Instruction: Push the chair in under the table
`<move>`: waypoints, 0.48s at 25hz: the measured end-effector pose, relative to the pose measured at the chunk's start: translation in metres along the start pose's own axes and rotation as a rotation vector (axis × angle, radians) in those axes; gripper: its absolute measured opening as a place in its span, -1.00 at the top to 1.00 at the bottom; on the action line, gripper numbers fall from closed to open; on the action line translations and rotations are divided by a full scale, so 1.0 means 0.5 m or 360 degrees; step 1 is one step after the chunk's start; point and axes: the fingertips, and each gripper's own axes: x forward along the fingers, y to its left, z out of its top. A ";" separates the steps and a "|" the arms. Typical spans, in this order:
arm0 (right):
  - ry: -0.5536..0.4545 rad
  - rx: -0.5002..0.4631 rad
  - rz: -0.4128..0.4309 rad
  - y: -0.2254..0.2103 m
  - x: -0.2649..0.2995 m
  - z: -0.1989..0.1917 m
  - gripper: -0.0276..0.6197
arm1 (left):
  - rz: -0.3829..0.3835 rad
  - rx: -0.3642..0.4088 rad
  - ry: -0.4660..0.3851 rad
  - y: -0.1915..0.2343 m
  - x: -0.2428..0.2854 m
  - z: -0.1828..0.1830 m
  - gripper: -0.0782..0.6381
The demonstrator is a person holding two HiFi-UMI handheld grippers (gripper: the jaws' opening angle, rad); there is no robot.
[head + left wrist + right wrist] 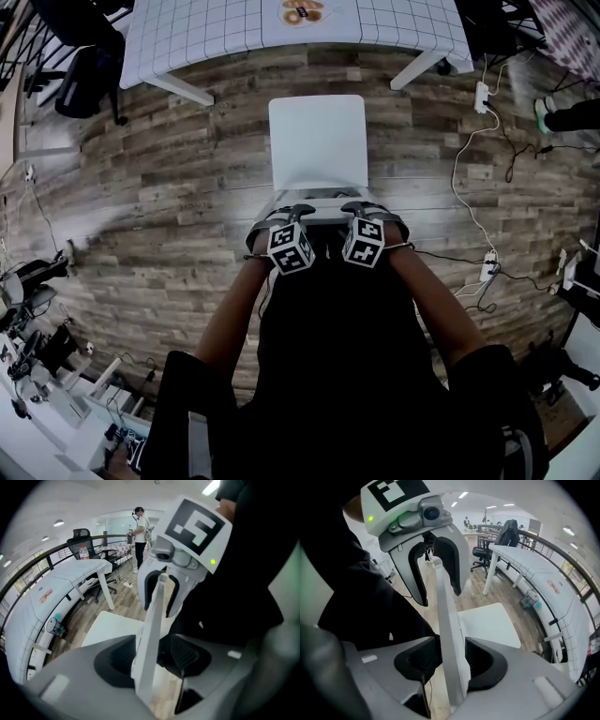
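Observation:
A white chair (317, 141) stands on the wooden floor in front of the white gridded table (216, 28), its seat short of the table edge. Both grippers sit side by side over the top edge of the chair's backrest (319, 214). My left gripper (292, 214) is open and straddles the backrest (152, 620) without clamping it. My right gripper (367, 211) is open too, with the thin backrest panel (447, 620) standing between its pads. Each gripper view shows the other gripper: the right one (162, 595) and the left one (437, 581).
Power strips (483, 94) and cables lie on the floor to the right. A black office chair (84, 66) stands at the table's left end. A small plate (302, 11) rests on the table. A person (139, 536) stands far off. A wire bin (530, 598) sits under the table.

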 end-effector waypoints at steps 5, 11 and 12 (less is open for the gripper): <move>0.0062 -0.0088 -0.0018 -0.017 0.010 -0.006 0.29 | -0.0067 0.0108 0.0116 -0.020 0.034 -0.010 0.14; 0.0153 -0.0188 0.0004 -0.003 0.039 -0.017 0.29 | -0.0077 0.0238 0.0242 -0.032 0.077 -0.006 0.13; 0.0161 -0.0201 0.0009 0.000 0.044 -0.018 0.29 | -0.0079 0.0229 0.0246 -0.032 0.082 -0.003 0.13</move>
